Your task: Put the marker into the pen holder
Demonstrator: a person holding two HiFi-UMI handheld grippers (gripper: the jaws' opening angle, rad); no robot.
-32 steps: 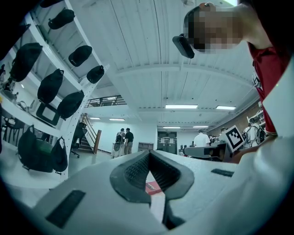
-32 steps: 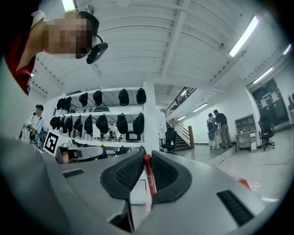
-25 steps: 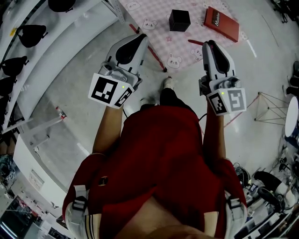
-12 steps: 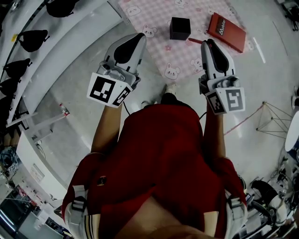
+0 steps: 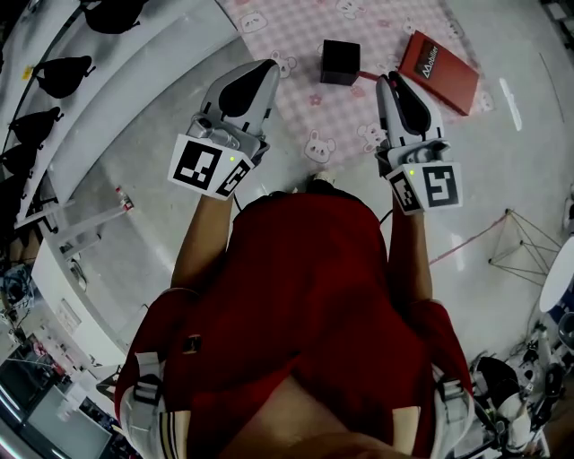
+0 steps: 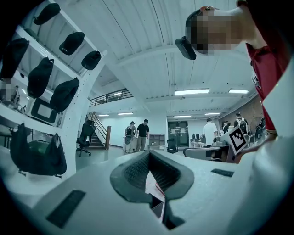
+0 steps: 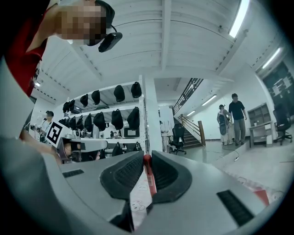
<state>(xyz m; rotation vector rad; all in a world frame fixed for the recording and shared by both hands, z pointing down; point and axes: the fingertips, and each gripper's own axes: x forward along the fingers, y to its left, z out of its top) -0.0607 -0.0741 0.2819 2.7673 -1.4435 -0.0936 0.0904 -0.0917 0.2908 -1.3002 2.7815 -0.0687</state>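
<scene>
A pink chequered mat (image 5: 314, 27) lies ahead of me. On it stands a black cube pen holder (image 5: 340, 61), and a red marker (image 5: 366, 79) lies just to its right. My right gripper (image 5: 387, 79) hovers with its tip over the marker's right end. In the right gripper view the marker (image 7: 148, 176) shows through the narrow gap between the jaws of the right gripper (image 7: 146, 158), which hold nothing. My left gripper (image 5: 269, 67) hangs at the mat's left edge. In the left gripper view the tips of the left gripper (image 6: 149, 155) meet, with nothing between them.
A red box (image 5: 439, 72) lies on the mat at the right. White shelves with black caps (image 5: 54, 67) run along the left. A thin wire frame (image 5: 529, 242) stands on the floor at the right. Some people (image 6: 142, 133) stand far off in the hall.
Both grippers have moved forward toward the mat. The right gripper's tip has come over the marker's right end, hiding part of it. The jaws look unchanged.
</scene>
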